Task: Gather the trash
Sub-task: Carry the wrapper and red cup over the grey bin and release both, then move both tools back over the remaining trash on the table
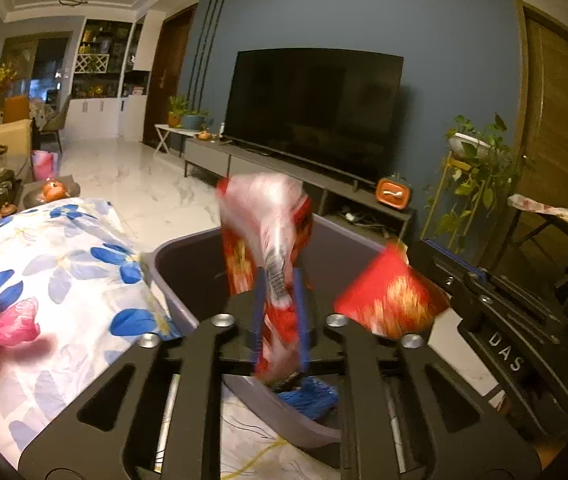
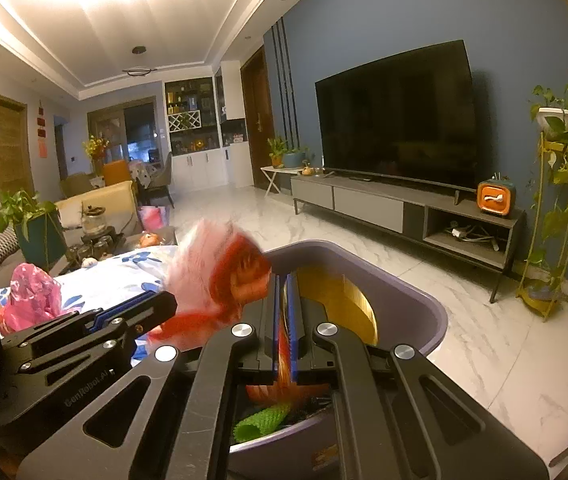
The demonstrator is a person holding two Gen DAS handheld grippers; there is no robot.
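- A purple-grey bin (image 2: 416,304) stands on the marble floor beside a table with a blue-flowered cloth (image 1: 63,264).
- Inside the bin lie a green mesh piece (image 2: 259,422), blue netting (image 1: 312,398) and a gold-coloured piece (image 2: 340,300).
- The left gripper (image 1: 279,308) hangs over the bin, fingers parted, with a blurred red-and-white wrapper (image 1: 271,232) between them.
- The right gripper (image 2: 284,320) pinches a thin red-and-orange wrapper (image 2: 282,352) over the bin.
- A crumpled pink bag (image 2: 31,296) lies on the cloth.
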